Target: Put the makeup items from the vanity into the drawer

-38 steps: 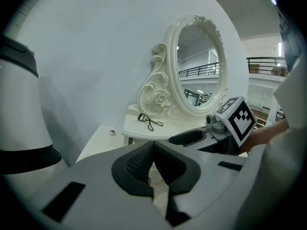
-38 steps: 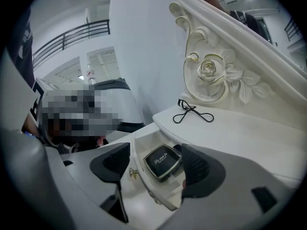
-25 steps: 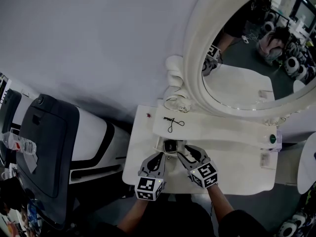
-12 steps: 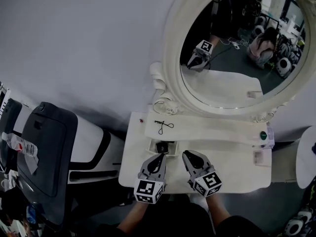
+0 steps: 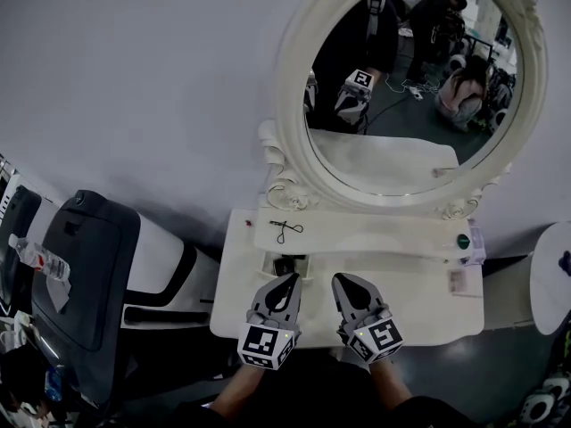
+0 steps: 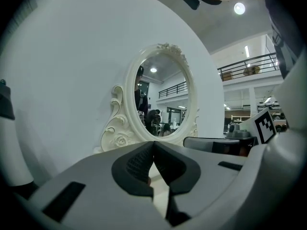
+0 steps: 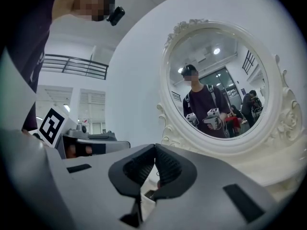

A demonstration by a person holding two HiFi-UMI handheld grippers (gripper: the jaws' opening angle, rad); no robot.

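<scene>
L gripper (image 5: 289,278), R gripper (image 5: 340,279) prob. over vanity (image 5: 428,308) edge

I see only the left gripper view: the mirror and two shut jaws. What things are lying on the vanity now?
Observer: The head view shows a small green-topped container at the right end of the raised shelf.
Operator: Is there something on the left part too?
Observer: Yes, a thin black looped item lies flat there.
Operator: Does the other hand carry anything?
Observer: No. The right gripper has just been closing; its jaws now meet with nothing between them.
</scene>
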